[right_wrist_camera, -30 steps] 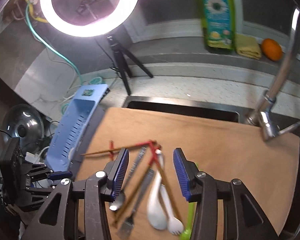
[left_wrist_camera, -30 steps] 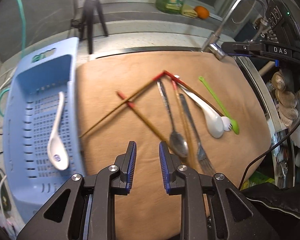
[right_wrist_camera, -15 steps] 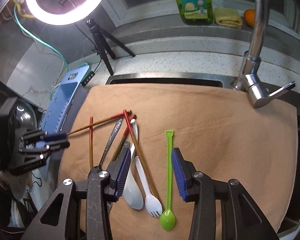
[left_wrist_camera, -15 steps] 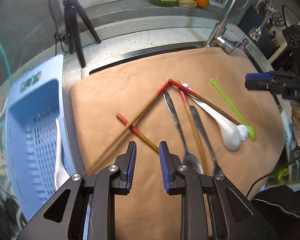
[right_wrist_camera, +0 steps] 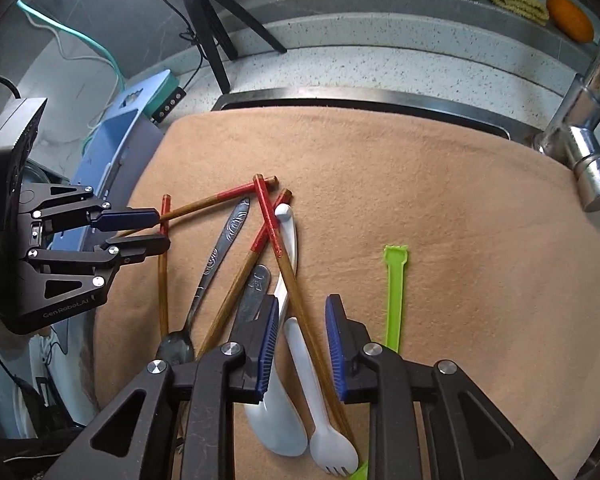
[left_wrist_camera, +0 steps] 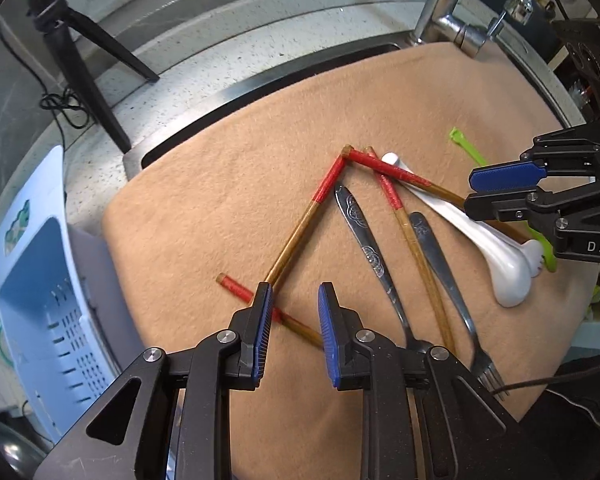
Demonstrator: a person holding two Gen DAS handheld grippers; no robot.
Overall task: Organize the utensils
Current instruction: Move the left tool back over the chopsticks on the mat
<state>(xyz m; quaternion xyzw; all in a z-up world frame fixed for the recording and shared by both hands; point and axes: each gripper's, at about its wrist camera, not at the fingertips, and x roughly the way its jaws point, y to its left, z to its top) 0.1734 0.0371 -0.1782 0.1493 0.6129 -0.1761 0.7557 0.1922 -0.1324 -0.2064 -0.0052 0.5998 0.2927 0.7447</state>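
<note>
Pick step: left gripper [left_wrist_camera: 292,320] open and empty, straddling a chopstick [left_wrist_camera: 242,291] on the mat [left_wrist_camera: 204,208]. Right gripper [right_wrist_camera: 302,344] open and empty over the white spoon [right_wrist_camera: 288,236]. Next, I'd guess: lower, close, carry to blue basket [left_wrist_camera: 32,300]

surface: tan cloth [right_wrist_camera: 440,184] | on it: chopsticks [left_wrist_camera: 296,232], metal spoon [left_wrist_camera: 370,256], fork [left_wrist_camera: 446,276], white spoons [right_wrist_camera: 288,240], green spoon [right_wrist_camera: 394,284]

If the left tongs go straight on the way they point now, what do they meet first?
Most likely the chopstick lying crosswise between the open left tongs, on the brown cloth. Depth is hard to judge.
</note>
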